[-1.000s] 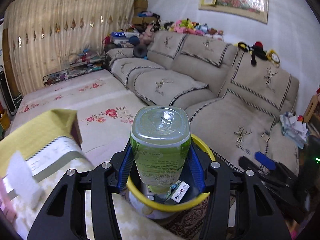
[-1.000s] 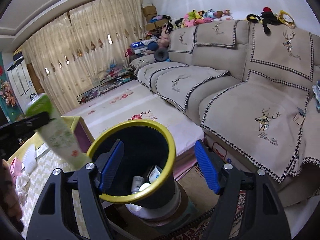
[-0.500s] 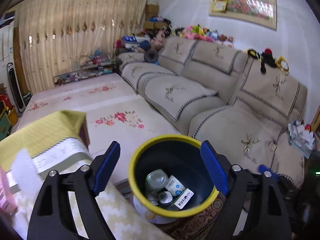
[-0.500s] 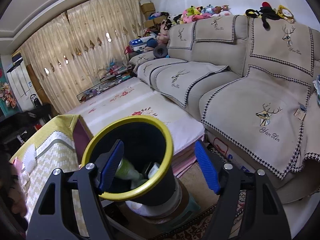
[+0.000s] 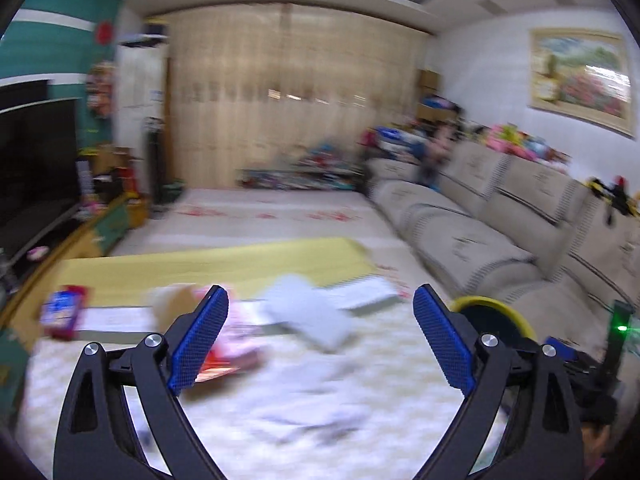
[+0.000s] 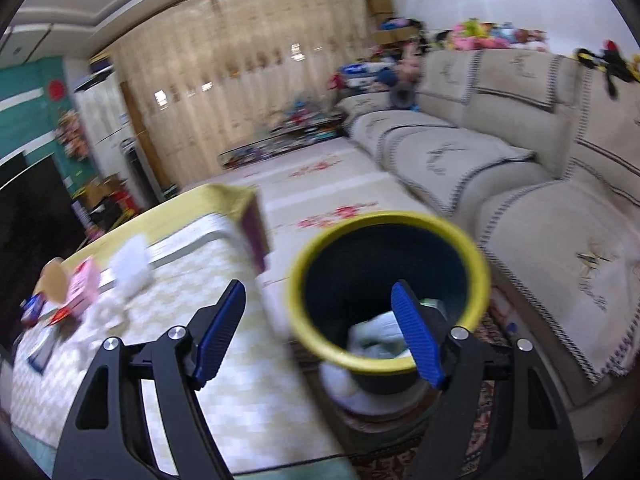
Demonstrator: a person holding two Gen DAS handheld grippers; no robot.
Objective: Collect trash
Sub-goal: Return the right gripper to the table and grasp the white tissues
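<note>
The yellow-rimmed dark trash bin (image 6: 390,292) stands on the floor beside the table, with bottles and wrappers (image 6: 378,334) inside; its rim also shows in the left wrist view (image 5: 494,314). My left gripper (image 5: 320,340) is open and empty above the table, over blurred litter: a white tissue (image 5: 310,312), a pink and red packet (image 5: 230,340), a brown round thing (image 5: 172,306). My right gripper (image 6: 320,334) is open and empty, near the table's edge and the bin's left rim.
The table (image 6: 172,336) has a pale checked cloth with a yellow far strip. A blue and red packet (image 5: 62,314) lies at its left. A long beige sofa (image 6: 540,184) runs along the right. A TV (image 5: 32,160) stands at the left.
The left gripper let the green bottle drop into the bin, then swung left from the bin to over the table. The right gripper also swung left. Both views are motion-blurred.
</note>
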